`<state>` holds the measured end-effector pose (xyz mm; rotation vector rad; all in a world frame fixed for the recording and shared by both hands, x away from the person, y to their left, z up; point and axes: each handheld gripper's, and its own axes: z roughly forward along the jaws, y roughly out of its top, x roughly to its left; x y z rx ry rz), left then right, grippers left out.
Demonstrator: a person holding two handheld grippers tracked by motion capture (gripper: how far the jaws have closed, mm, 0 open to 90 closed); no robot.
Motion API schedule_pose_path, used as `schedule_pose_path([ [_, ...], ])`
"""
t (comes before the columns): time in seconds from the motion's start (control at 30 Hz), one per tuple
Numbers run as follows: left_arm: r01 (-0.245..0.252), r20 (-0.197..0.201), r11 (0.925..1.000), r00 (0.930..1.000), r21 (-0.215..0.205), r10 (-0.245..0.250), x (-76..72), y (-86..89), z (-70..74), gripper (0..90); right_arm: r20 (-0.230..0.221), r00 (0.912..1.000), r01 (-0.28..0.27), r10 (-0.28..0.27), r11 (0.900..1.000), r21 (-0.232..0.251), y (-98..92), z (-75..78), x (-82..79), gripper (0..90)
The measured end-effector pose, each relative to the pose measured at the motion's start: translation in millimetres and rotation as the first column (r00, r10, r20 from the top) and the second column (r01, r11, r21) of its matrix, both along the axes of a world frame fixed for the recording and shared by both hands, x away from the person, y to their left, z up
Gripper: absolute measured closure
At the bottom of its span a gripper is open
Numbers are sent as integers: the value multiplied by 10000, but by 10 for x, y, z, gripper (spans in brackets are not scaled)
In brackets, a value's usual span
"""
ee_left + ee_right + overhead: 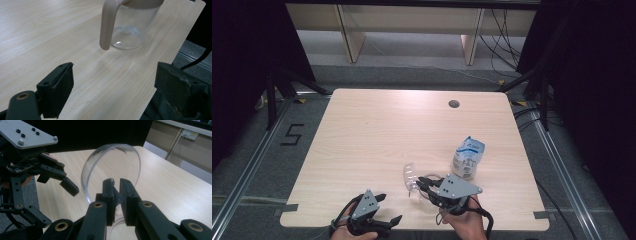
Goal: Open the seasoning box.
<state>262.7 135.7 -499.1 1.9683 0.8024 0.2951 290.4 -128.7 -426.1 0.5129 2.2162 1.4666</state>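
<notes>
Right gripper [115,182] is clamped on the rim of a clear jug [111,170], tipped on its side, lower middle of the high view on the counter [377,125]. Left gripper [384,207], bottom left, sits wide open, holding nothing. White bag [468,157] stands just right of the jug.

The light wood-grain laminate table [377,130] with rounded corners and a round cable hole [454,104] near its far edge stood on grey carpeted floor [412,67]. Black curtains [247,60] hung at both sides, with pale wooden furniture legs [352,37] beyond the table. Black cables [504,42] trailed across the floor at far right, and a black "5" marking [292,134] lay on the floor at left.
</notes>
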Motion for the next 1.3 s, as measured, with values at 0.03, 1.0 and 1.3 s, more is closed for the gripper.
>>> schedule_pose_path([
  [0.03, -4, 7, 10000, 10000, -7, 4, 0, 0, 0, 152, 230, 9997, -72, 74, 9999, -101, -5, 4, 14, 828],
  [1.0, -66, 140, 9999, 9999, -143, 68, 16, 20, 12, 152, -885, 9699, 2355, -2268, 9662, 1052, -1052, -121, -23, 410],
  [1.3, -184, -49, 9996, 9998, -202, 183, 5, 11, 7, 152, -1097, 9399, 3352, -3234, 9351, 1148, -1288, -196, 18, 366],
])
